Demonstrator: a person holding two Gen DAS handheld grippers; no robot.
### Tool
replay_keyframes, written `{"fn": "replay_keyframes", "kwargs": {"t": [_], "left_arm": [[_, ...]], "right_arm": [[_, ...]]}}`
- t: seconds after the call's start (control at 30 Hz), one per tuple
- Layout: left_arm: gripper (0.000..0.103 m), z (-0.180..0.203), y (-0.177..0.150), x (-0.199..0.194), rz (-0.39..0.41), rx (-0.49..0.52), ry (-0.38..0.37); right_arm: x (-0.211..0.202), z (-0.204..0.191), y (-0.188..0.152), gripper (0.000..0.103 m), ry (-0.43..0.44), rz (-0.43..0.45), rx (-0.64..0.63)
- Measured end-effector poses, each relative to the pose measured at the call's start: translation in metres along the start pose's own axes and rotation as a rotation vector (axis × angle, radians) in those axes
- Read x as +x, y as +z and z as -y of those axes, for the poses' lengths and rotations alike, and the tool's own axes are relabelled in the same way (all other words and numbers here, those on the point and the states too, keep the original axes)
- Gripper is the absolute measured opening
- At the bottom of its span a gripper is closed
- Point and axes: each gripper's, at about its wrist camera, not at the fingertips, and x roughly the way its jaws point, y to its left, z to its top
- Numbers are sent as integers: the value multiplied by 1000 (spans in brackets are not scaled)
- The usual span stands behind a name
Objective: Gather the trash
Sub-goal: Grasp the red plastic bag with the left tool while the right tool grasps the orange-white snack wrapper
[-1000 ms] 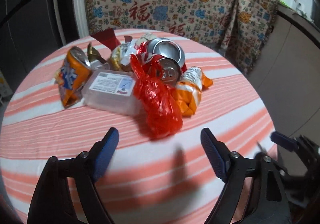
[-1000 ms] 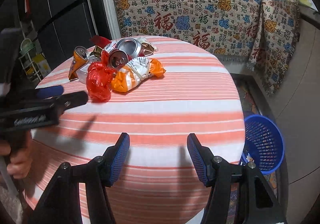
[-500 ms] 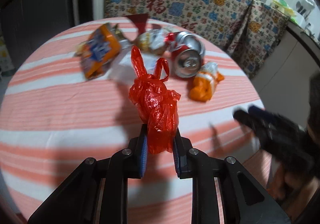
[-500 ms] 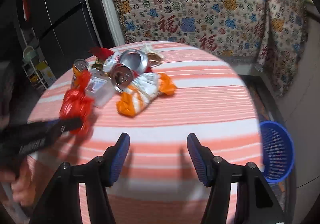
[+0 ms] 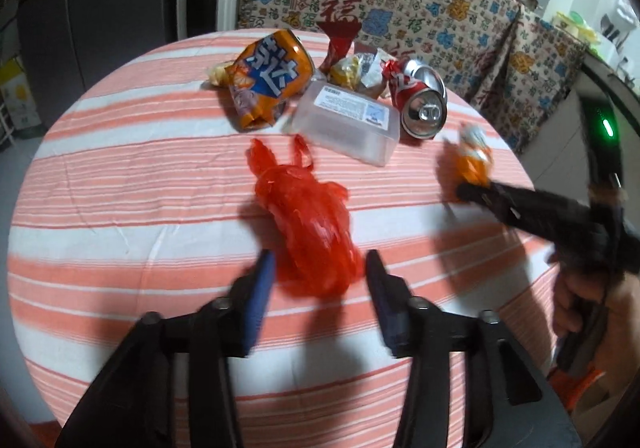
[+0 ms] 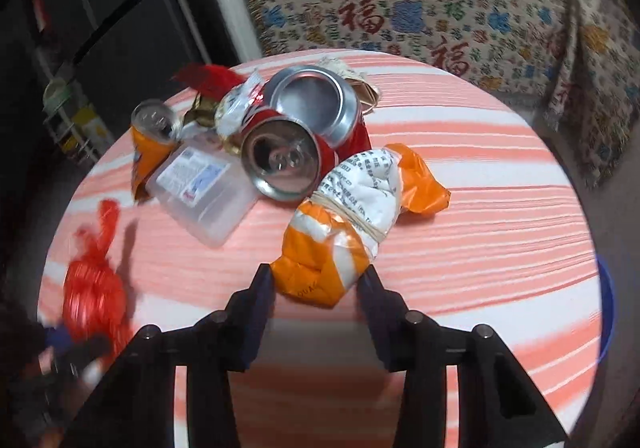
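A round surface (image 5: 120, 216) under an orange-and-white striped cloth stands before a patterned drape (image 5: 400, 8) with red characters, a dark cabinet to one side. Half a second ago the left claw (image 5: 316, 280) was clenched on the red plastic bag (image 5: 308, 220); its jaws have just been opening, and the bag now lies between the blue pads, which stand clear of it, so it is released, nearer the edge than the pile. The right claw (image 6: 316, 284), which hovered over bare cloth a second ago, has reached the orange-and-white packet (image 6: 352, 216); its jaws have just been closing, the packet's near end sits between the pads, but whether they press it is hard to tell.

Behind the packet lie two crushed red cans (image 6: 304, 136), a clear plastic box (image 6: 204, 196) with a label, and an orange can (image 6: 152, 144). The blue basket (image 6: 606, 312) shows only as a sliver at the edge of the right view, its inside hidden. The left view is blurred around the right hand (image 5: 576, 304).
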Motion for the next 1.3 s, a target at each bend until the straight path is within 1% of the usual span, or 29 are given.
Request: {"fn": "replay_keyframes", "kwargs": {"t": [0.03,0.07,0.13,0.2,0.3,0.33,0.47,0.53,0.63,0.7,0.77,0.87,0.97,1.0,1.03,1.07,1.1,1.13,1.2,1.3], "left_arm": [[60,-1,1,-1,-2,-2,-3],[61,-3,1,-1,-8,-3,-7],[62,-6,2,1,-22,-2,-6],[64,-9,2,2,-37,-4,1],[68,-16,1,0,-53,-13,-9],[72,-18,2,-2,-52,-14,-18],[79,-25,4,-10,-30,-7,-41],[83,-27,6,-14,-15,-2,-65],[85,-24,7,-14,-8,9,-75],[85,-18,7,-8,-23,26,-53],[85,-15,7,-2,-31,34,-8],[84,-19,11,6,-34,7,29],[78,-18,14,10,-32,14,53],[68,-17,13,11,-35,20,53],[49,-16,13,13,-47,29,40],[42,-15,12,14,-55,34,36],[42,-14,11,14,-54,39,38],[40,-13,11,12,-47,44,41],[38,-12,10,9,-41,43,21],[37,-9,11,5,-31,28,-15]], "right_arm": [[-6,2,-4,44,1,-9,-29],[-14,6,-12,44,-8,-26,-67],[-22,11,-21,46,-4,-58,-114],[-29,17,-34,47,-18,-91,-147],[-40,28,-46,59,-20,-87,-97],[-44,32,-49,60,-14,-78,-61],[-51,29,-52,62,5,-43,37],[-53,24,-49,65,-4,-22,60],[-54,21,-37,65,-19,3,112],[-52,22,-28,65,-29,16,130],[-47,21,-19,65,-57,13,128],[-36,24,-11,65,-78,-14,146],[-29,26,-9,65,-65,-37,168],[-26,26,-8,65,-64,-46,172],[-23,27,-8,65,-62,-53,178],[-19,28,-8,62,-47,-70,190],[-16,30,-9,43,-32,-82,200],[-16,30,-9,44,-8,-87,202],[-21,27,-11,43,-22,-75,164],[-35,22,-16,43,-11,-56,123]]}}
